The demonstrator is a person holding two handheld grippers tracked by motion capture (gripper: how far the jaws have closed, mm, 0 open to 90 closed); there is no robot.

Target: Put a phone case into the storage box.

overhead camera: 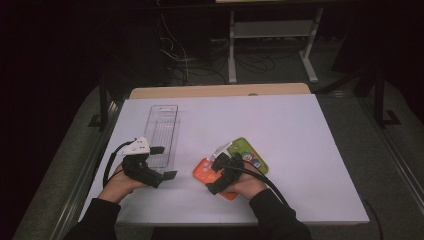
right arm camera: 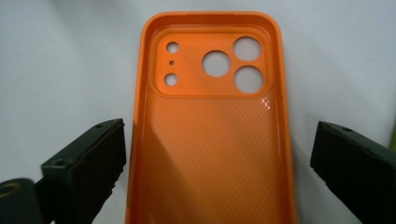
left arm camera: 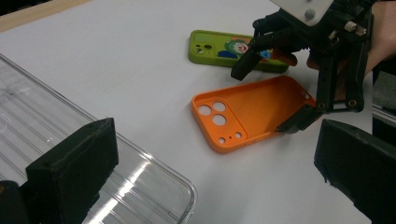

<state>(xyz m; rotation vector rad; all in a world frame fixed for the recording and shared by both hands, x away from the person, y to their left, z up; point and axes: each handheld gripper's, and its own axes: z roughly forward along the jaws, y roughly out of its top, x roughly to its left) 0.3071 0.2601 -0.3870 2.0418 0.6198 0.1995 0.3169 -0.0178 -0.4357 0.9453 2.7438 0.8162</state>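
Note:
An orange phone case (right arm camera: 210,140) lies inside-up on the white table, its camera holes at the far end. My right gripper (right arm camera: 219,168) is open and straddles it, one jaw on each long side without touching. The left gripper view shows that gripper (left arm camera: 267,95) over the orange case's (left arm camera: 247,112) near end. A green phone case (overhead camera: 248,155) with a cartoon print lies just right of the orange case (overhead camera: 202,172). My left gripper (overhead camera: 165,162) is open and empty at the near end of a clear plastic tray (overhead camera: 162,130).
The white board (overhead camera: 280,130) covers the table, with bare surface to the right and at the back. The empty clear tray (left arm camera: 93,154) sits at the left. A hand holds each gripper near the front edge. Cables and a stand's legs lie on the floor beyond.

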